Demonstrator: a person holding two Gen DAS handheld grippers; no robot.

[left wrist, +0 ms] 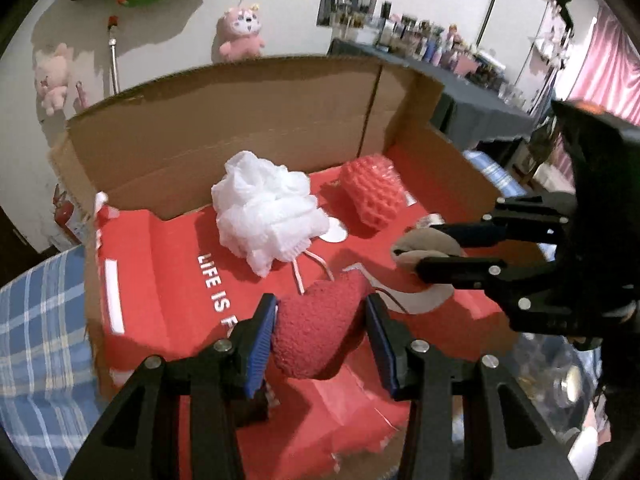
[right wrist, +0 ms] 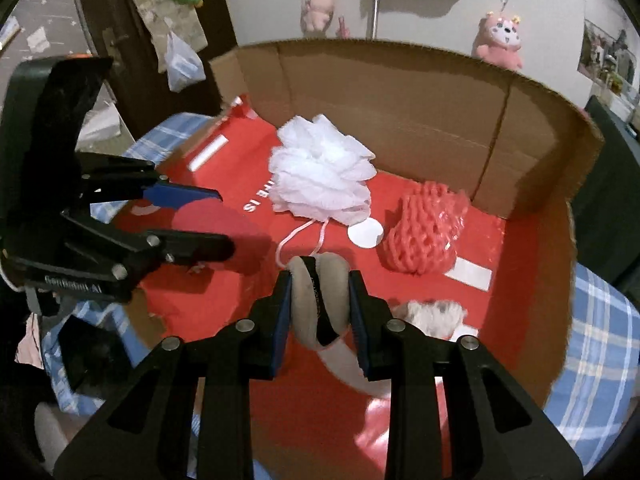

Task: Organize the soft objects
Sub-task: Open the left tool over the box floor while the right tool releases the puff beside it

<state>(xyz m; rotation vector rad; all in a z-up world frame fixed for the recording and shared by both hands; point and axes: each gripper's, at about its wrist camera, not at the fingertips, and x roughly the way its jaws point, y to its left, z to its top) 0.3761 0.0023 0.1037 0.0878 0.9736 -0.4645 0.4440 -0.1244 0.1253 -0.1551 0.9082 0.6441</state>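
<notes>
Both grippers hang over the open red-lined cardboard box [left wrist: 224, 120]. The left gripper [left wrist: 320, 336] has its jaws clamped on a fuzzy red heart-shaped cushion [left wrist: 316, 332]; the right gripper [right wrist: 320, 312] pinches what looks like a beige padded earmuff [right wrist: 316, 304], nearer the red foam net [right wrist: 424, 228] than the white mesh bath pouf [right wrist: 320, 172].

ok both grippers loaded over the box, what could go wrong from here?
1. The left gripper and right gripper hang close together over the cardboard box; they could collide on release.
2. The red plush heart may land on the loofah's cord and drag the white loofah later.
3. The beige pad is pinched thin; it may cling to a jaw or spring sideways toward the red foam net.
</notes>
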